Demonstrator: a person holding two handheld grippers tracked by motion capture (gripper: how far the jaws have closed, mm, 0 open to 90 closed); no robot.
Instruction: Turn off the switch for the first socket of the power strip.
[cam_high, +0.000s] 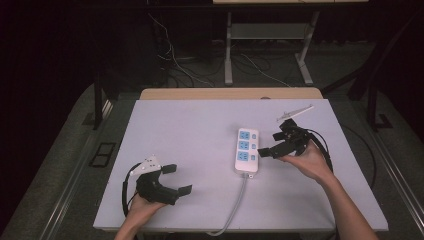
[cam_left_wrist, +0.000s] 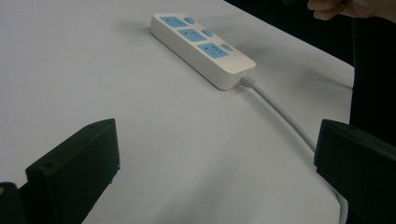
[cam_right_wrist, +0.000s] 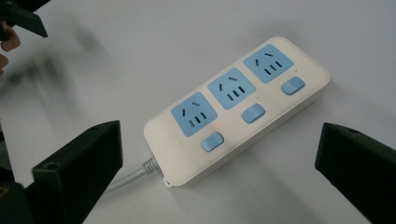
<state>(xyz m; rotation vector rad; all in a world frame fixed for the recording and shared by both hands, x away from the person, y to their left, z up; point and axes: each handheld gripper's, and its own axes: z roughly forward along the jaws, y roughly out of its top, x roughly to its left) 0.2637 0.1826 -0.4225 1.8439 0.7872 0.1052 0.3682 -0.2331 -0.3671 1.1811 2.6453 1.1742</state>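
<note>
Power strip (cam_high: 247, 150) lay flat mid-tabletop (cam_high: 190, 130), cord (cam_high: 235, 207) trailing toward near edge. Right gripper (cam_high: 270, 150) hovered just right of it, fingers released. Left gripper (cam_high: 176, 179) well apart near-left, fingers released. Nothing between them.

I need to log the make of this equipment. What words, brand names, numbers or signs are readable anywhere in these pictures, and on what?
None: no word, brand or number can be read in any view.
Power strip: its white casing, three blue sockets and three blue switches carry no print; a small red dot glows by the switch nearest the cable.
Left tool and right tool: plain black, unmarked.
</note>
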